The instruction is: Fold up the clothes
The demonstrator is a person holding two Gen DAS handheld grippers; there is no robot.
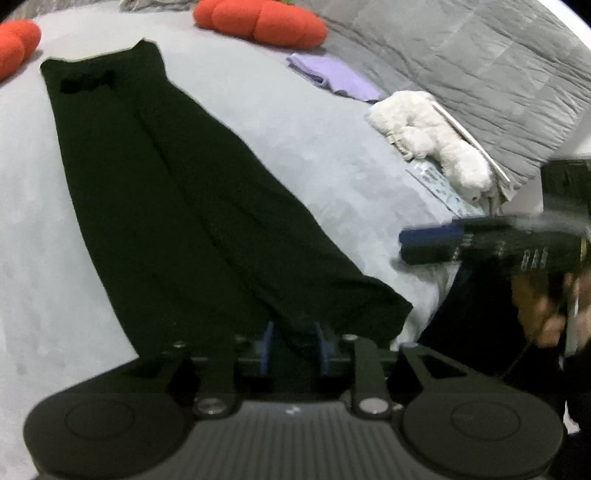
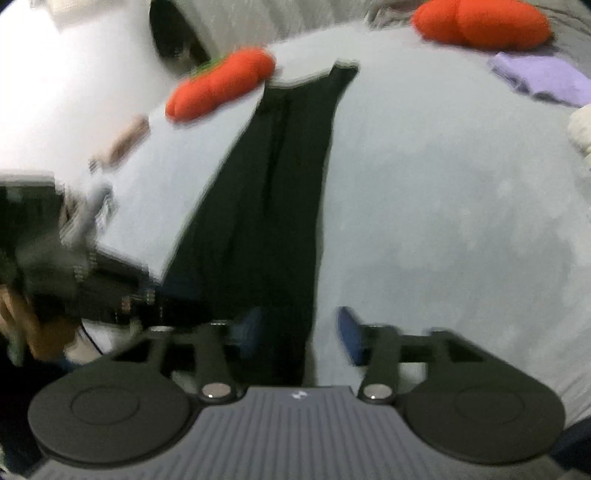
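Observation:
A long black garment point(image 1: 166, 184) lies flat, folded lengthwise, on the pale grey bed sheet point(image 1: 314, 147), running from the near edge toward the far side. My left gripper point(image 1: 295, 343) stands over its near hem with the blue pads slightly apart; the cloth lies slack between them. In the right wrist view the garment point(image 2: 280, 203) stretches away, and my right gripper point(image 2: 299, 332) is open wide, its left pad over the cloth's right edge and its right pad over bare sheet point(image 2: 443, 203). The right gripper's fingers point(image 1: 432, 243) also show at the right, just off the garment's corner.
Orange plush cushions point(image 1: 258, 22) point(image 1: 14, 40) sit at the far side. A folded purple cloth point(image 1: 332, 74), a white fluffy item point(image 1: 432, 136) and a grey quilt point(image 1: 461, 55) lie at the right. A hand point(image 1: 539, 310) holds the right gripper by the bed's edge.

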